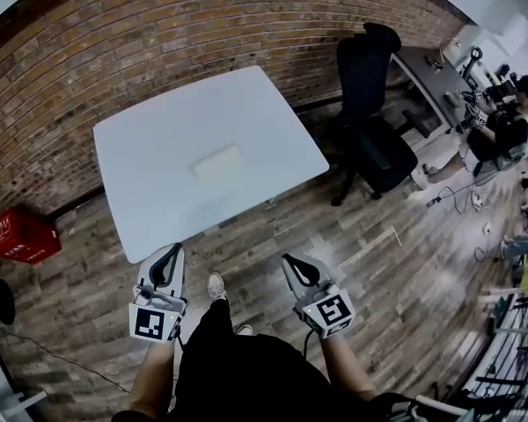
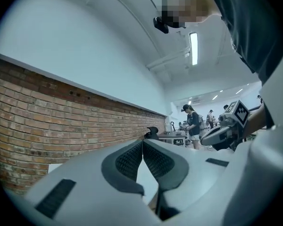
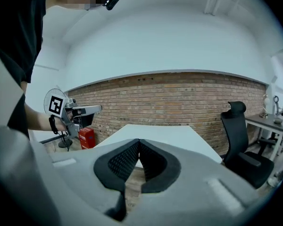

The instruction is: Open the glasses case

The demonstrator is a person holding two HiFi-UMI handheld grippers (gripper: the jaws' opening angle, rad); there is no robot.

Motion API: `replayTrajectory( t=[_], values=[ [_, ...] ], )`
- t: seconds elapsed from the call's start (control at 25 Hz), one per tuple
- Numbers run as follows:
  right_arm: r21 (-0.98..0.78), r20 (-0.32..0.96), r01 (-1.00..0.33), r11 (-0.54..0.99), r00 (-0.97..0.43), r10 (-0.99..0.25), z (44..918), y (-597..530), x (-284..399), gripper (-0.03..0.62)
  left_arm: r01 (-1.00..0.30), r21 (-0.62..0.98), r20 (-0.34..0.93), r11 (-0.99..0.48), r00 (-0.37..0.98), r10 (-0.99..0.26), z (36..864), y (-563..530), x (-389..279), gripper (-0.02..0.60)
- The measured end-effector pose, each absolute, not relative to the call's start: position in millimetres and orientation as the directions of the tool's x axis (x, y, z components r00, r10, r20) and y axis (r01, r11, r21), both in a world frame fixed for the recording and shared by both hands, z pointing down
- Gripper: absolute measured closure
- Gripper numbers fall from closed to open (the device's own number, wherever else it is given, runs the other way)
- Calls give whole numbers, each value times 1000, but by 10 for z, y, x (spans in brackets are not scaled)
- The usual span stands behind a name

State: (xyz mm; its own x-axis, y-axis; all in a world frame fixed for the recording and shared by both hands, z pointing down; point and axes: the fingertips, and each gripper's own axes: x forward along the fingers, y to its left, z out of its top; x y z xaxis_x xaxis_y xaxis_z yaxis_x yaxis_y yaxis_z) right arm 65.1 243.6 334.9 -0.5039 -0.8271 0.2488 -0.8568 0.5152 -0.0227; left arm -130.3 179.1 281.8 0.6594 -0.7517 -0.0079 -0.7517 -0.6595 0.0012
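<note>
Currently left gripper [image 1: 173, 250], right gripper [image 1: 288, 259] closed, empty; glasses case [image 1: 217, 162] mid-table [image 1: 150, 139].

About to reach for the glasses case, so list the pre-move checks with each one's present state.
1. Glasses case in sight on the table: ok.
2. Case lid shut: cannot tell, too small.
3. Left gripper empty, fingers together: ok.
4. Right gripper empty, fingers together: ok.
5. Fingers opened for a grasp: not ok.
6. Grippers at the case: not ok, both well short of it.
</note>
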Motion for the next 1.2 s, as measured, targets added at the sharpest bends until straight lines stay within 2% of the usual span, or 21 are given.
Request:
replayTrajectory(
  t=[0.44, 0.56, 0.8, 1.08, 1.2],
  values=[
    [15, 248, -847, 532, -512, -822, 3130, 1161, 266, 589, -722, 38, 28, -691, 692, -722, 3041, 584, -1495, 574],
    [-9, 278, -864, 503, -485, -829, 3159, 1046, 317, 589, -706, 47, 35, -706, 708, -705, 3054, 414, -1417, 574],
    [7, 242, -864, 503, -487, -839, 3114, 742, 483, 589, -692, 38, 41, -721, 722, -691, 3043, 134, -1188, 574],
    [43, 248, -814, 579, -553, -796, 3120, 410, 723, 589, -740, 39, -29, -671, 671, -741, 2746, -18, -981, 574],
    [55, 251, -782, 621, -591, -767, 3159, 246, 749, 589, -769, -10, 19, -639, 639, -769, 2795, -65, -1011, 574]
  ],
)
